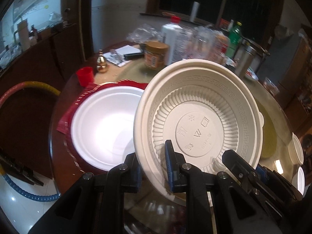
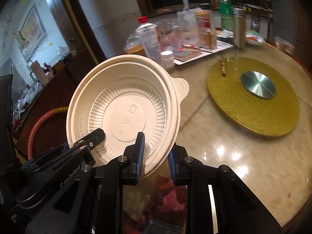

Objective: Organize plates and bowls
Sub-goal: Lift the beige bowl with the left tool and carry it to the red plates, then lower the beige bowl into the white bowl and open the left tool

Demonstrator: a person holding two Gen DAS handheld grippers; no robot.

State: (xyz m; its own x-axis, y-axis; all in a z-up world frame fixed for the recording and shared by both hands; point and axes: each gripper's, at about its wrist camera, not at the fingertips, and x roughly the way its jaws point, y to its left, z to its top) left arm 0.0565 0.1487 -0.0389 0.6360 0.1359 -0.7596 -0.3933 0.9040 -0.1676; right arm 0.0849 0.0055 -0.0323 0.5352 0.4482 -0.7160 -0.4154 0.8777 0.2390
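A cream plastic bowl (image 1: pixel 197 120) with a fluted wall and a key-pattern rim hangs tilted above the table, its inside facing me. My left gripper (image 1: pixel 153 163) is shut on its lower left rim, one blue pad inside and one outside. My right gripper (image 2: pixel 156 156) is shut on the bowl (image 2: pixel 124 107) at its lower right rim; one of its fingers (image 1: pixel 232 158) also shows in the left wrist view. Below and to the left, a white foam bowl (image 1: pixel 105 128) rests on red wrapping (image 1: pixel 78 105). Two small white bowls (image 1: pixel 297 150) stand at the right edge.
At the table's back stand a red cup (image 1: pixel 84 76), a gold gourd ornament (image 1: pixel 101 64), a brown jar (image 1: pixel 156 54), a white bottle (image 1: pixel 173 39), a green bottle (image 2: pixel 226 9) and a steel flask (image 2: pixel 239 27). A gold turntable (image 2: pixel 253 105) lies on the marble top. A coloured hoop (image 1: pixel 29 85) leans at the left.
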